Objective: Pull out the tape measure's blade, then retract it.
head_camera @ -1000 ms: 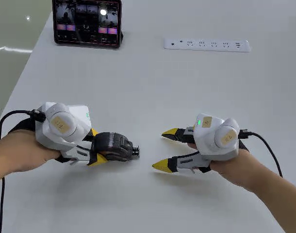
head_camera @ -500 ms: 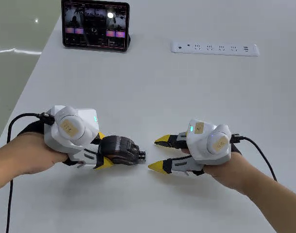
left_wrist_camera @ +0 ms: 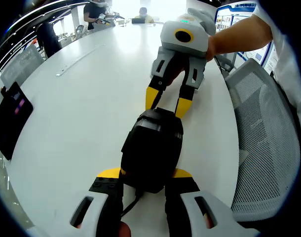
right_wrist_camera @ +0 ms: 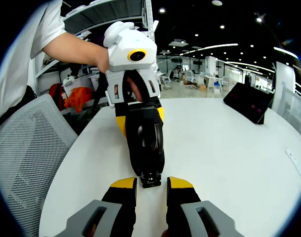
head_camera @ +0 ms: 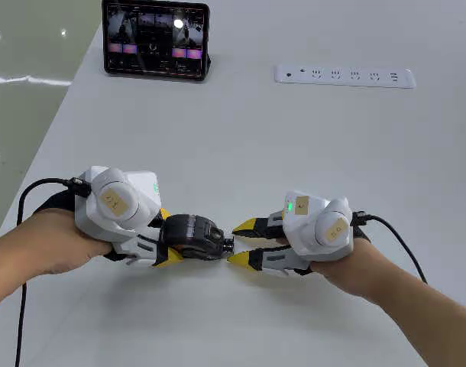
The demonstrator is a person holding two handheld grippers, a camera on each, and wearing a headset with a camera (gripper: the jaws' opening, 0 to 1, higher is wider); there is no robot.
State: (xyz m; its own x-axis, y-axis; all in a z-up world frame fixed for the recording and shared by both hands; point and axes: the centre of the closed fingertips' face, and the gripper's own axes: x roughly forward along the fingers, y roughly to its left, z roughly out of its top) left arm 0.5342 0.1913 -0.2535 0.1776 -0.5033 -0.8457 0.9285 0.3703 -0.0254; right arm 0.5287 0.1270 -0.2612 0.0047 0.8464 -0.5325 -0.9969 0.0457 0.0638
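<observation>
Tape measure [head_camera: 193, 236]: lying low over the near part of the white tabletop [head_camera: 294, 145], black case pointing its blade end toward the person's right; sitting between the two grippers.
Blade hook [right_wrist_camera: 151, 180]: sticking out only slightly from the front of the case, with no length of blade showing in the right gripper view.
Left gripper [head_camera: 166, 237]: clenching the tape measure's case between its yellow-tipped jaws, one jaw on each flank; in the left gripper view pressing in on the rear of the case from both sides.
Right gripper [head_camera: 241, 243]: standing released, its jaws parted and flanking the blade hook; tips reaching just up to the case's front end, whether touching the hook being hard to tell.
Hands: wrapping around the white body of each gripper, forearms resting close to the tabletop.
Cables [head_camera: 34, 191]: trailing back from the rear of both grippers, toward the near edge.
Tablet [head_camera: 156, 38]: leaning upright at the far left of the tabletop, screen glowing, well apart from the tape measure.
Power strip [head_camera: 344, 76]: lying flat at the far right, well apart from both grippers.
Mesh chair [right_wrist_camera: 27, 148]: standing just beside the tabletop's edge in both gripper views.
</observation>
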